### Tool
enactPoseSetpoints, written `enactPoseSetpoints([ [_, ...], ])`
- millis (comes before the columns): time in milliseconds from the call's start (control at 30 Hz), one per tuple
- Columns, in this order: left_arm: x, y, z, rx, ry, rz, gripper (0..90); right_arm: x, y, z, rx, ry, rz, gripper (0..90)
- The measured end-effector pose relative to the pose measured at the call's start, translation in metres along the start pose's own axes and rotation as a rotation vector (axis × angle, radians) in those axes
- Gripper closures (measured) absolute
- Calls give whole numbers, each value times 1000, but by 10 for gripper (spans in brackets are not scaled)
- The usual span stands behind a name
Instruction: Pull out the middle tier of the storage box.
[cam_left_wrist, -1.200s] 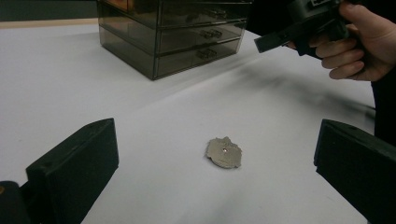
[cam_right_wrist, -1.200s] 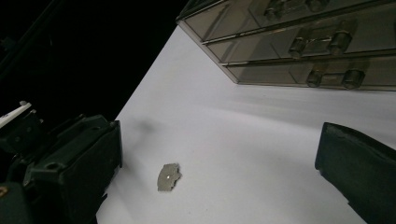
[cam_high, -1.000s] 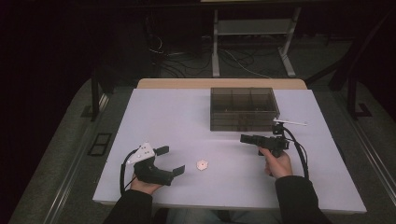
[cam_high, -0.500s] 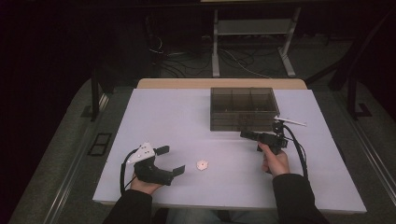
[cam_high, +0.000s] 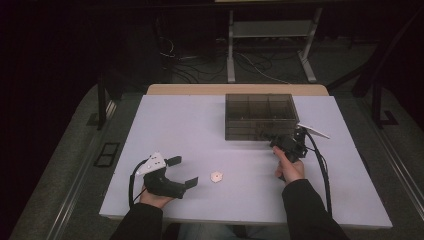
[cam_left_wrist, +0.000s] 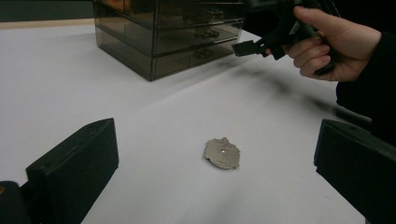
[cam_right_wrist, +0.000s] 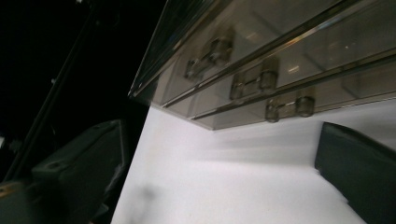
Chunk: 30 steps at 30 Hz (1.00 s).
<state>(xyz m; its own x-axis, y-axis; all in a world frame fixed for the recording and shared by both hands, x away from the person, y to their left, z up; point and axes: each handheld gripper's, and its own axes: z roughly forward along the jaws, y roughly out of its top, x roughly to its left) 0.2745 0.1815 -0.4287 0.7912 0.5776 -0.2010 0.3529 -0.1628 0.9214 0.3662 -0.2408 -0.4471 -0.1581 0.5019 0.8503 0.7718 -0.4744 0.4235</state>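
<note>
- Since the right tool (cam_high: 276, 141) is right up at the front of the smoked drawer box (cam_high: 258, 116), toward the far right part of the bench (cam_high: 190, 120), the drawer knobs (cam_right_wrist: 283, 108) are the thing to watch: they sit just ahead of it and slightly above, between the jaws, not touched yet
- its jaws stand wide apart, nothing in them
- left tool (cam_high: 181, 172) sits near the front-left corner, jaws apart too, and the small pale badge (cam_left_wrist: 222, 153) lies flat just ahead of it, untouched
- right hand (cam_high: 289, 169) is clearly nearer the drawers, left nearer the badge
</note>
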Motion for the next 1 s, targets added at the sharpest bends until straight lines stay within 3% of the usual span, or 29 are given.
enactPoseSetpoints([
  [100, 0, 0, 0, 0, 0, -1, 0, -2, 2, -1, -30, -7, 38, 174],
  [333, 0, 0, 0, 2, -2, -1, 0, -6, 5, 0, -66, -3, 46, 250],
  [433, 0, 0, 0, 1, -3, -2, 0, -7, 6, 0, -64, -2, 67, 295],
  [733, 0, 0, 1, 2, -4, -2, 0, -14, 7, 3, -58, -11, 61, 384],
  [1000, 1, 0, 1, 2, -5, -1, 0, -17, 8, 7, -50, -8, 86, 444],
])
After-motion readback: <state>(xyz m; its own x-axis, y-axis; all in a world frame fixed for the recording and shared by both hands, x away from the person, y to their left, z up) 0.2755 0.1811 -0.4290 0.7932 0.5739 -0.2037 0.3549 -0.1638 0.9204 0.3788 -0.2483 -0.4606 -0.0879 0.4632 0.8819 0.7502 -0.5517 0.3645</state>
